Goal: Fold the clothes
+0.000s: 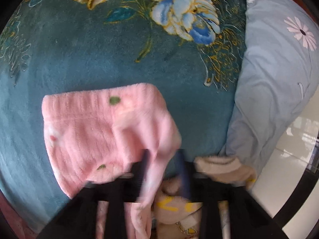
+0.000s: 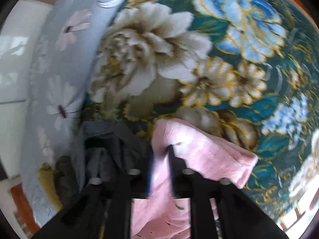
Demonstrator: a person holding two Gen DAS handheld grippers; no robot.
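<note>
1. My left tongs have a strip of the pink fleece garment running between their fingers, gripped at its lower right corner; motion blur smears the fingers, but the cloth plainly passes through the gap.
2. From that grip the rest of the pink fleece garment spreads up and to the left of my left tongs, lying fairly flat on the teal floral blanket, with its ribbed edge farthest from me and small green spots on its surface.
3. Just right of my left tongs lies a beige fleece piece, and beneath the tongs I see more beige cloth with yellow markings.
4. Farther right of the left tongs a light blue pillow with daisy prints sits against the blanket's edge.
5. My right tongs are narrowed onto a fold of the same pink fleece garment; the cloth bunches around the fingers and drapes down toward me between them.
6. To the right of my right tongs a pink corner sticks out over the blanket's big flowers.
7. Just left of my right tongs sits a crumpled grey garment, with the pillow beyond it.
</note>
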